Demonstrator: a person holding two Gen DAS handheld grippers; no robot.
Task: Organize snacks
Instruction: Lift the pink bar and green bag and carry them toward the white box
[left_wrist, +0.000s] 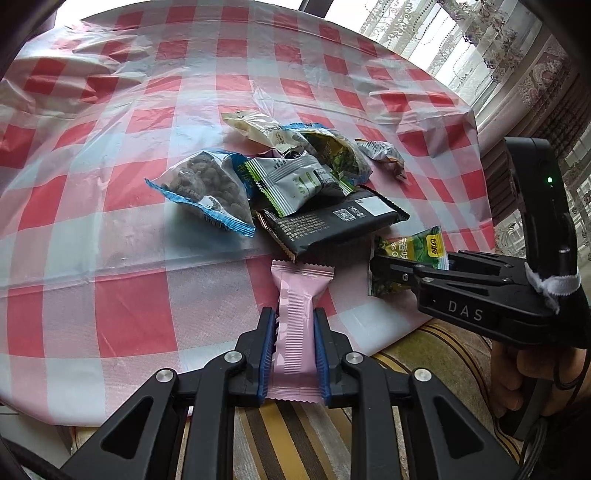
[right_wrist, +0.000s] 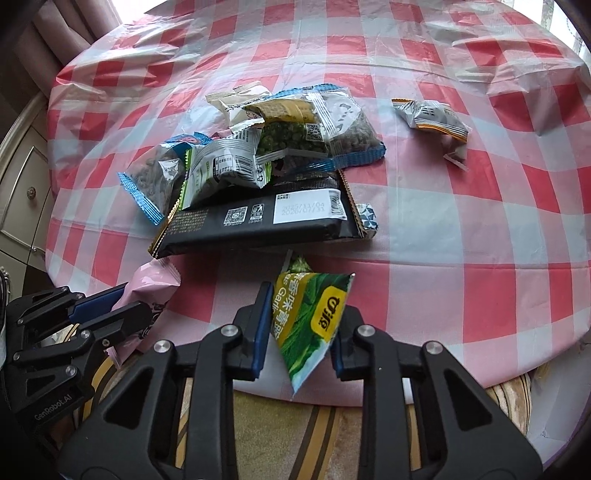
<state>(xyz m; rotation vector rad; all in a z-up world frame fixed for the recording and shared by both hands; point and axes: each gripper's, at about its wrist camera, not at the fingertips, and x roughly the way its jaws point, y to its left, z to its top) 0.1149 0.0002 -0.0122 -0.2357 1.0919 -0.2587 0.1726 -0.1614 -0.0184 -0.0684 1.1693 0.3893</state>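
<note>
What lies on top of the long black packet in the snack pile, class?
A silver-and-green packet overlaps the black packet's far edge, with a blue-edged bag beside it. How much of the black packet continues beneath them is covered.

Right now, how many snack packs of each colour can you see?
Pink pack: 1
Green-yellow pack: 2
Black pack: 1
Blue-edged pack: 2
Silver-green pack: 1
Cream pack: 1
Silver-orange pack: 1
Total: 9

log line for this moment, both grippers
left gripper: shut on pink packet | right gripper: shut on green packet | snack pile: on table
</note>
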